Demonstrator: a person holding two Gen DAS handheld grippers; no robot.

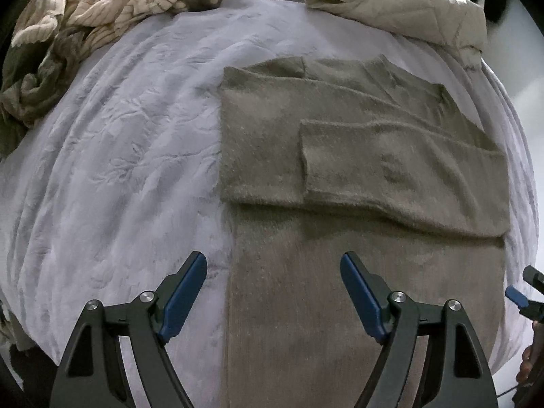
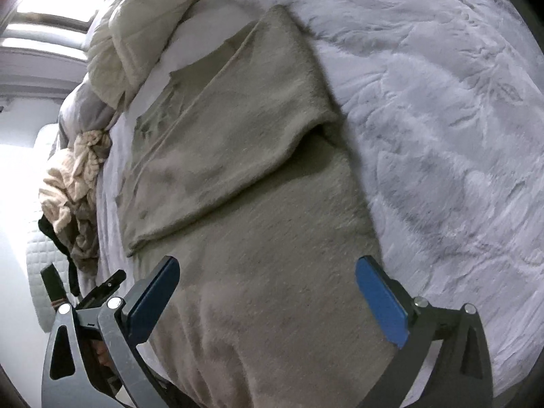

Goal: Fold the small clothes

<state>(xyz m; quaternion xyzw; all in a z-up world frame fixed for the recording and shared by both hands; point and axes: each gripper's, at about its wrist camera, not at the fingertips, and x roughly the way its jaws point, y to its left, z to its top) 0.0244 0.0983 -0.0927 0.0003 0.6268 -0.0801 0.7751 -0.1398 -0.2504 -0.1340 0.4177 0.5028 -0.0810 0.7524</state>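
A fuzzy olive-grey sweater (image 1: 357,176) lies flat on the pale lavender bedspread (image 1: 119,156), its sleeves folded across the body. In the left wrist view my left gripper (image 1: 273,268) hovers open above the sweater's lower left edge, one finger over the bedspread and the other over the knit. The right gripper's blue tip (image 1: 515,294) shows at the right border. In the right wrist view my right gripper (image 2: 268,278) is open over the sweater (image 2: 258,204) near its lower hem, holding nothing. A folded sleeve edge (image 2: 238,183) crosses the body diagonally.
A striped beige and olive heap of clothes (image 1: 102,10) sits at the far left of the bed. A cream quilted blanket (image 1: 408,6) lies bunched at the far right. The same heap (image 2: 74,187) and blanket (image 2: 136,34) appear along the bed's left edge in the right wrist view, by a bright window.
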